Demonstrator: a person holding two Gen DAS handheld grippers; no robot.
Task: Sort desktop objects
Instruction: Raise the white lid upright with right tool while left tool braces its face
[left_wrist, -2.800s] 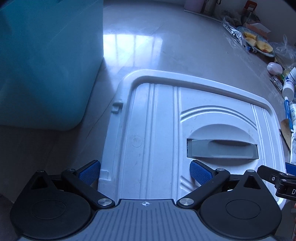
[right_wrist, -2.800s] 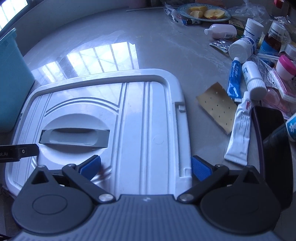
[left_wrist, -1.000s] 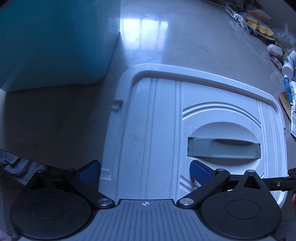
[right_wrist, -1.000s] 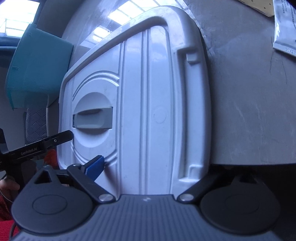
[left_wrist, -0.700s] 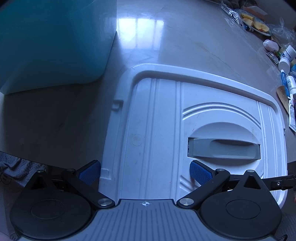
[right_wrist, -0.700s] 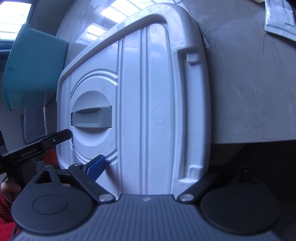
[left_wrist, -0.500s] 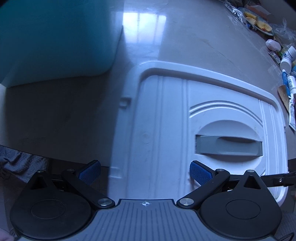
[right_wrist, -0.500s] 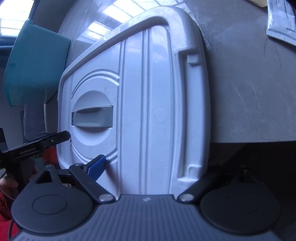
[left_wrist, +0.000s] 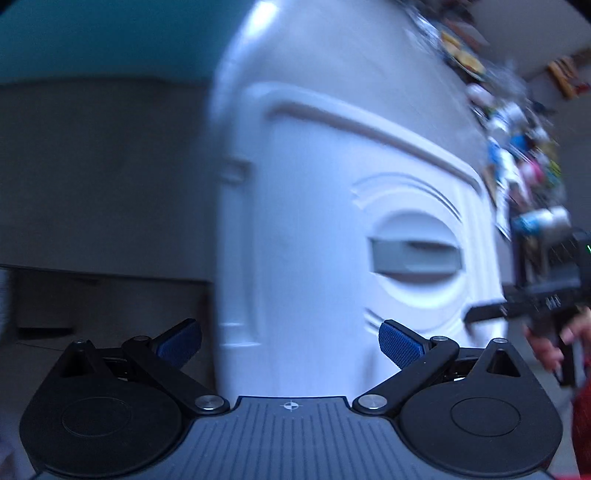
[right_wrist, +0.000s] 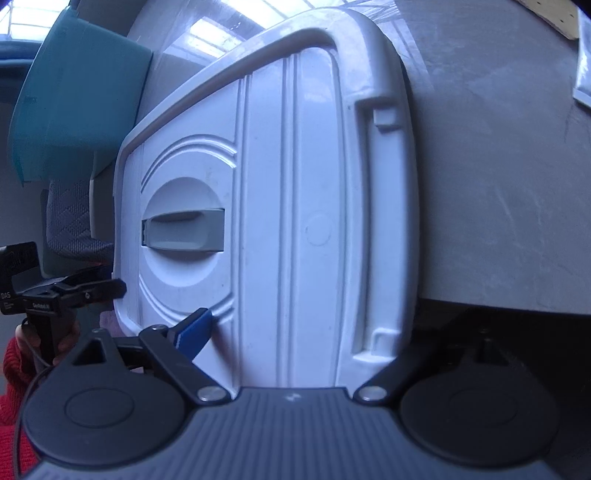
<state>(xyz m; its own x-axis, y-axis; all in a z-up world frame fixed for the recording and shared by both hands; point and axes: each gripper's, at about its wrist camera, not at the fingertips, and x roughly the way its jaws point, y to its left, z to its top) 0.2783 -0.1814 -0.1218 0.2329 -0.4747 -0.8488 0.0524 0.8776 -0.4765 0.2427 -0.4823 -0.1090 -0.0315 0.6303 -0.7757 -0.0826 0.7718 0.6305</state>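
A large white plastic lid (left_wrist: 314, 229) with a grey handle (left_wrist: 413, 254) is held between both grippers. It juts past the table's front edge and is tilted. My left gripper (left_wrist: 290, 341) is clamped on the lid's near edge, one blue pad (left_wrist: 400, 347) on top and the other pad (left_wrist: 179, 341) below. My right gripper (right_wrist: 295, 332) clamps the same lid (right_wrist: 295, 206), with one blue pad (right_wrist: 194, 330) on top by the grey handle (right_wrist: 184, 230); its other finger is under the lid in shadow. The left wrist view is blurred.
A teal bin (right_wrist: 74, 96) stands on the table at the left, also in the left wrist view (left_wrist: 92, 37). Bottles, tubes and a fruit plate clutter the far right (left_wrist: 517, 162). A tan sheet (right_wrist: 550, 16) and a tube (right_wrist: 583, 74) lie on the grey tabletop (right_wrist: 498, 184).
The lid was pulled from flat on the table to over the front edge. In the last half second it tilted up and swung, blurring the left view. Both grippers stay clamped.
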